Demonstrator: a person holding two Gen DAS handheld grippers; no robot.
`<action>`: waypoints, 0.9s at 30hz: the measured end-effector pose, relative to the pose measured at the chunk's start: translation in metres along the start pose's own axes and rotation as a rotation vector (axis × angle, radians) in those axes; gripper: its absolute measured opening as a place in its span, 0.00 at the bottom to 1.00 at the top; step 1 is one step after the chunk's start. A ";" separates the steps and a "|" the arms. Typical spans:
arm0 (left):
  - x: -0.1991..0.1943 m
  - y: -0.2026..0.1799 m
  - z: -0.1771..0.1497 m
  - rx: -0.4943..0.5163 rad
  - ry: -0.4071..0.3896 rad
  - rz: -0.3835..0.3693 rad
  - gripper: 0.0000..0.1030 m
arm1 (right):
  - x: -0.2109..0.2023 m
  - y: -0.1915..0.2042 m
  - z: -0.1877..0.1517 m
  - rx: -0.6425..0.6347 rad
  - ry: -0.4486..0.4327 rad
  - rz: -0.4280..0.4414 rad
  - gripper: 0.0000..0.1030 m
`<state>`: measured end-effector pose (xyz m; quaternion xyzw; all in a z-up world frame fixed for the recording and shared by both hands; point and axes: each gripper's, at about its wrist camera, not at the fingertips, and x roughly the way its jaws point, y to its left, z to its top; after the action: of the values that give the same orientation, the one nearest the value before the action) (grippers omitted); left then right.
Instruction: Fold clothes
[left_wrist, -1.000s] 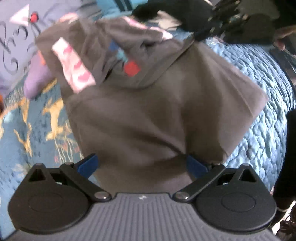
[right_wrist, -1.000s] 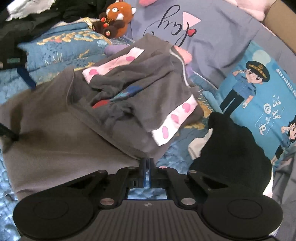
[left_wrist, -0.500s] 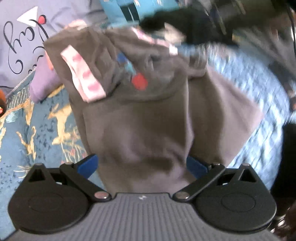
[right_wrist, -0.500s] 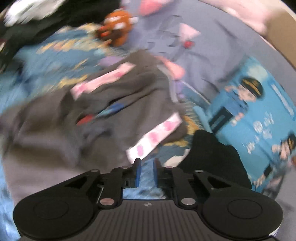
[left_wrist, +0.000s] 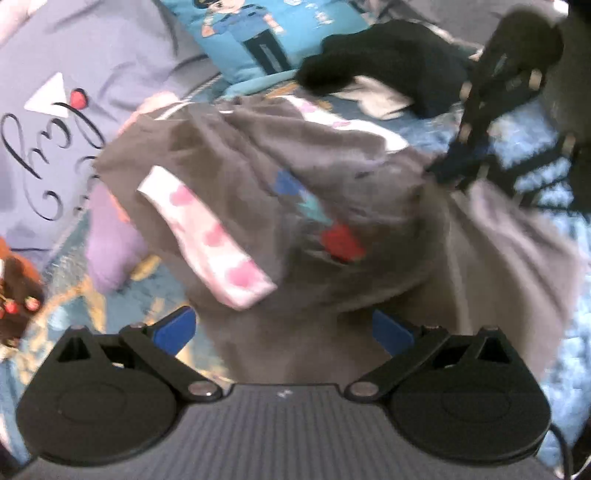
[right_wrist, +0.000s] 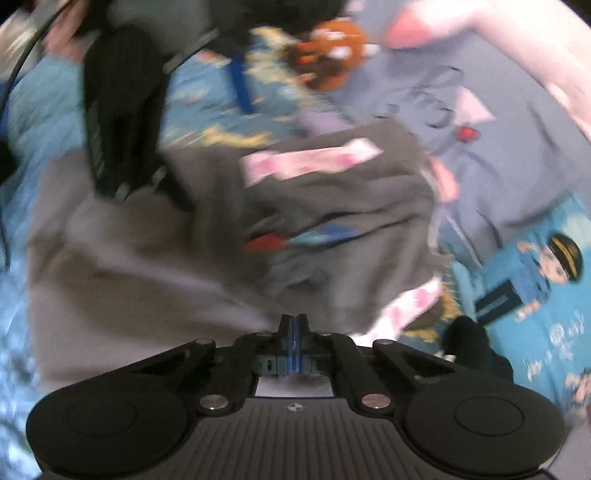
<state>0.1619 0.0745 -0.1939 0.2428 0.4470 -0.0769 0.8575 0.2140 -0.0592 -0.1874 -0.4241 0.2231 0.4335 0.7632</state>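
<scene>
my left camera sits low and close, looking along my left gripper over the grey shirt; my right gripper shows at 2 o'clock. my right camera looks across the same shirt from the other side, close and blurry, the left gripper at 10 o'clock.

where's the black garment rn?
Left wrist view, top right: the black garment lies on the bed past the grey shirt, just right of the police-cartoon pillow.
</scene>
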 end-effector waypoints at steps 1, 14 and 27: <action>0.005 0.007 0.002 -0.010 0.014 0.024 1.00 | 0.003 -0.010 0.002 0.044 0.006 -0.002 0.01; -0.014 0.040 -0.016 -0.162 -0.055 -0.139 1.00 | -0.020 -0.011 -0.012 0.067 -0.105 0.049 0.28; -0.024 0.004 -0.013 -0.052 -0.019 -0.186 1.00 | 0.046 0.014 0.029 0.004 0.009 0.064 0.29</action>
<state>0.1394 0.0821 -0.1794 0.1774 0.4614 -0.1469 0.8568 0.2254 -0.0090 -0.2108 -0.4171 0.2408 0.4556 0.7487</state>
